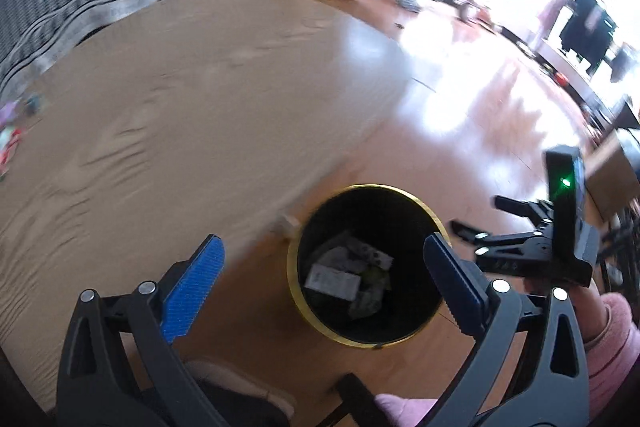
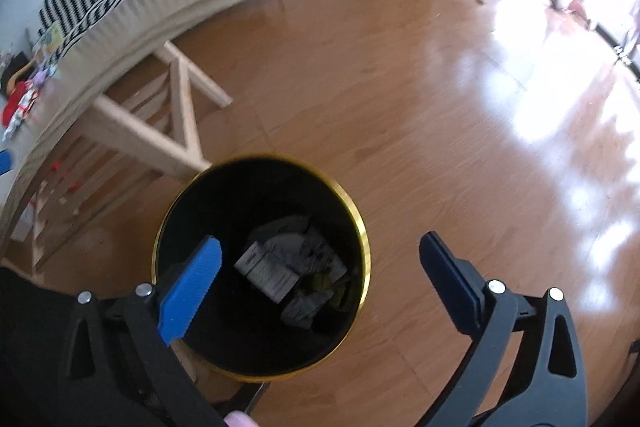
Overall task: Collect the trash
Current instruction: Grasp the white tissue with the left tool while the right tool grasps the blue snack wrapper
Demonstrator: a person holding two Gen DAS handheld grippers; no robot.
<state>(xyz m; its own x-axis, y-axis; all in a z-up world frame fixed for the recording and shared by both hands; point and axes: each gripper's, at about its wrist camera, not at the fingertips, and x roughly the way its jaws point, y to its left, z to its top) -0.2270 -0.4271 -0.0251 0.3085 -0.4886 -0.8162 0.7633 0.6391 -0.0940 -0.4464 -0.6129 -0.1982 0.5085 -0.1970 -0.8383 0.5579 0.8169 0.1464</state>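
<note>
Both the left gripper [image 1: 324, 279] and right gripper [image 2: 320, 281] hover spread wide and empty above the gold-rimmed black bin [image 2: 362, 227] on the wooden floor [image 2: 420, 87], crumpled trash [image 2: 288, 267] lying inside

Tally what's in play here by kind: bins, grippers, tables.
Bins: 1, the black bin with the gold rim, trash inside
Grippers: 2, left gripper and right gripper, both empty
Tables: 1, wooden table
Total: 4
</note>
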